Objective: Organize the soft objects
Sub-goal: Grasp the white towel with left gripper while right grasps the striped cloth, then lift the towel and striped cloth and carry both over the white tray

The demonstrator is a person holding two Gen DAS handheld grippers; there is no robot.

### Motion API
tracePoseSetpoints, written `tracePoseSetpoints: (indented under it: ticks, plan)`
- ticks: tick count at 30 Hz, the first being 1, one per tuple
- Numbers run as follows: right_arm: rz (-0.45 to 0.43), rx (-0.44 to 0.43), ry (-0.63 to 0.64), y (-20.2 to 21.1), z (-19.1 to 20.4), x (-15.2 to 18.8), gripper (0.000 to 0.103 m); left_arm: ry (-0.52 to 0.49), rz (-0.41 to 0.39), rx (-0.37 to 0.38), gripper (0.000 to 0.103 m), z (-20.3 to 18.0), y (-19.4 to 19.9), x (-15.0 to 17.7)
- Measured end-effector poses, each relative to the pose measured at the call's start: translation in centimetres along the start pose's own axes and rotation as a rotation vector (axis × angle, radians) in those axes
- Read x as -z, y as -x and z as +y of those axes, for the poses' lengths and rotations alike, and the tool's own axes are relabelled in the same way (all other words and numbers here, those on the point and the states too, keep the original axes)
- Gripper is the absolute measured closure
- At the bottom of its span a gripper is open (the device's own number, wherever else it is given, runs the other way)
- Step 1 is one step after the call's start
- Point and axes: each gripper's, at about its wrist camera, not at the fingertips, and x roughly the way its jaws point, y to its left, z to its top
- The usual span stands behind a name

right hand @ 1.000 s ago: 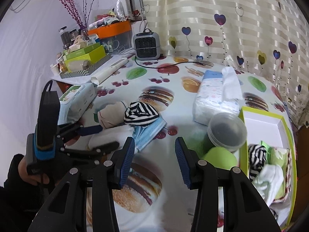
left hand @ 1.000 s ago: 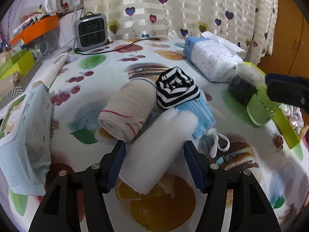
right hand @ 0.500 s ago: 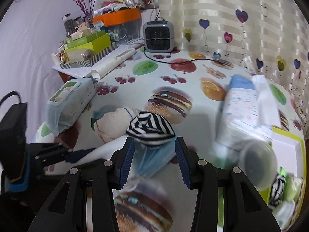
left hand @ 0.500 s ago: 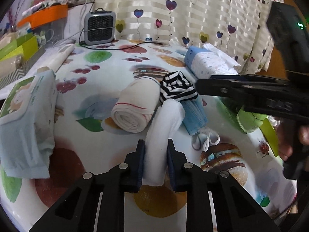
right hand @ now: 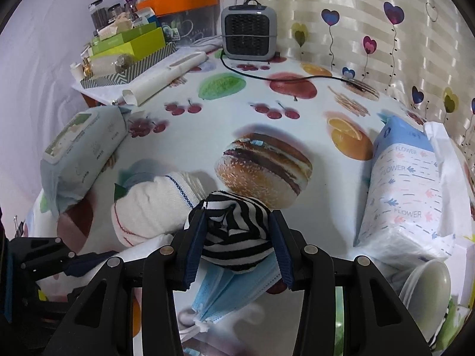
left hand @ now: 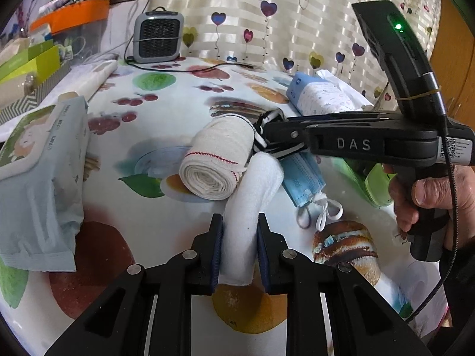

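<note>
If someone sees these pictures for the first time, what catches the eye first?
Two grippers work side by side in the middle of the fruit-print table. The left gripper squeezes a white rolled cloth. The right gripper, jaws just closing, clasps a striped sock ball on a blue face mask.

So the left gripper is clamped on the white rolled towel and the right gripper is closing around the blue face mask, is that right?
Not quite. The left gripper is clamped on the white rolled towel, but the right gripper has just been closing around the striped sock bundle, which lies on the blue face mask. The right wrist view shows it.
</note>
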Motion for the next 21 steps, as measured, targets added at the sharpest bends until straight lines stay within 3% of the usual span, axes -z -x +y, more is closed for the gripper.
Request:
tracePoseSetpoints:
  ticks: [1, 4, 21]
  plan:
    - [-0.006, -0.001, 0.010, 0.2, 0.1, 0.0, 0.087, 0.000, 0.001, -0.001, 0.083, 0.1, 0.0, 0.0]
    - [-0.028, 0.017, 0.037, 0.8, 0.6, -0.1, 0.093, 0.004, 0.001, 0.000, 0.083, 0.1, 0.0, 0.0]
    - [-0.203, -0.018, -0.050, 8.8, -0.2, 1.0, 0.093, 0.056, -0.120, 0.040, 0.083, -1.7, 4.0, -1.6]
